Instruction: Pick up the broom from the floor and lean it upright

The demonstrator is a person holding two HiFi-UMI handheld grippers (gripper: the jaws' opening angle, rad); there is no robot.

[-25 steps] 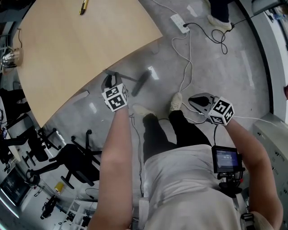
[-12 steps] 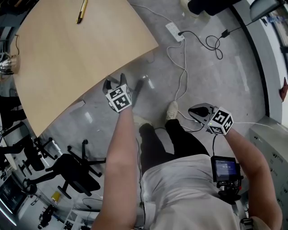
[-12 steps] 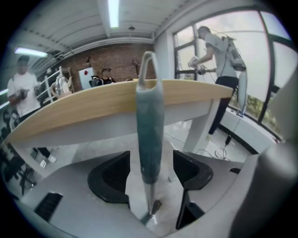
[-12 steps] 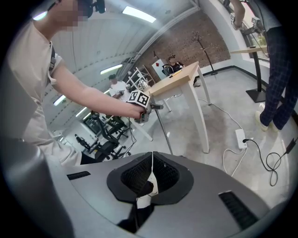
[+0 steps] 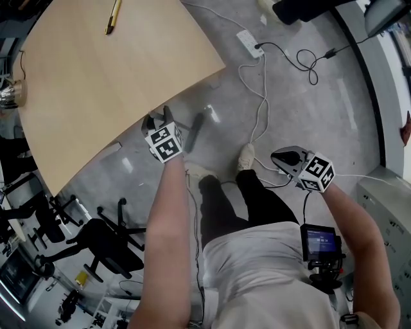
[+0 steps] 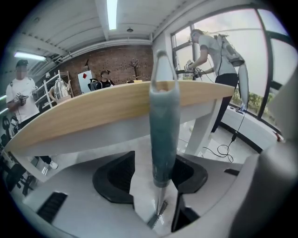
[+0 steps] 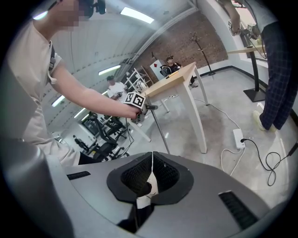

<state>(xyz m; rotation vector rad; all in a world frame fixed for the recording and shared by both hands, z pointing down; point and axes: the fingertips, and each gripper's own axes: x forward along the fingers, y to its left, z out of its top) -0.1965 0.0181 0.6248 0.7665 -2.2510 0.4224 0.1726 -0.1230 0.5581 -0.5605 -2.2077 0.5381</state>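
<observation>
Nearest the person, well clear of the table (image 5: 96,77), the right gripper (image 7: 152,162) has its jaws closed on nothing. At the table's edge, the left gripper (image 6: 153,173) has just been closing its jaws from a wider spread. They are not yet shut: the broom (image 6: 163,121) handle stands between them, one jaw close beside it and the other showing a gap.

Change: a second ago the broom's shaft slanted low beside the table. It now rises steeply from the floor (image 5: 308,103) past the table's edge, where its teal grip appears to rest.

Judged: the lean is made and only the release remains. The handle may slide along the smooth edge once freed.

Writing: none is legible. The marker cubes (image 5: 165,142) bear only square patterns. The small screen (image 5: 320,241), away from the table, is too small to read. The pen (image 5: 113,16) on the table shows no readable label.
</observation>
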